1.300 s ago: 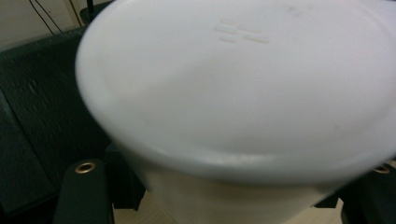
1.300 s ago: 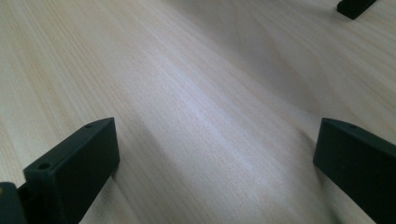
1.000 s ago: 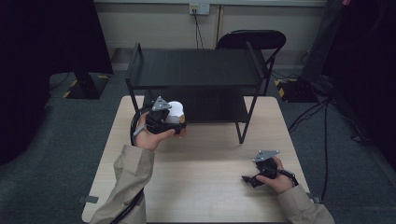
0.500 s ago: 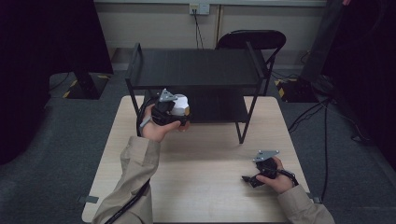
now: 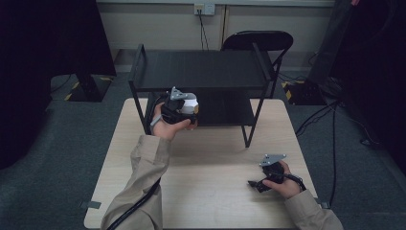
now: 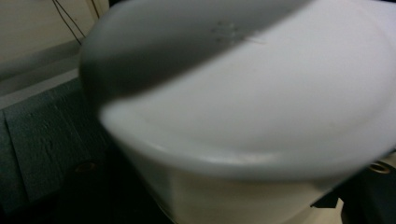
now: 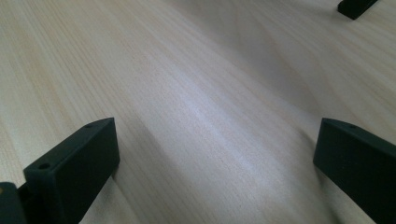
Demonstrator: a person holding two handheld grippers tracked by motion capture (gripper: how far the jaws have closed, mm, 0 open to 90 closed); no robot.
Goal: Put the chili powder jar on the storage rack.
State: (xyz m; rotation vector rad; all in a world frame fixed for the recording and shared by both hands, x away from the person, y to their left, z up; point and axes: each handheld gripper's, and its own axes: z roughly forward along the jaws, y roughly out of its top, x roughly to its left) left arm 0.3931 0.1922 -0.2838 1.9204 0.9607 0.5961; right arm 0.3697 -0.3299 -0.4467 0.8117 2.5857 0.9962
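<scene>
A white round container (image 5: 191, 100) is held up at the front left of the black two-tier rack (image 5: 201, 69), level with its lower shelf. My left gripper (image 5: 184, 111) is shut on it. In the left gripper view the container's pale underside (image 6: 261, 102) looms close and blurred, partly in shadow. My right gripper (image 5: 256, 184) rests on the wooden table (image 5: 210, 201) at the front right. Its two black jaws stand wide apart in the right gripper view, open (image 7: 215, 158) with only bare wood between them.
The rack stands on the far half of the table, its legs (image 5: 246, 139) reaching toward the middle. A black chair (image 5: 258, 40) sits behind it. Grey carpet (image 5: 57, 143) surrounds the table, and cables (image 5: 330, 120) trail on the right.
My left hand has carried the white container to the right and slightly away, closer to the rack's lower shelf. The right hand has stayed where it was.
</scene>
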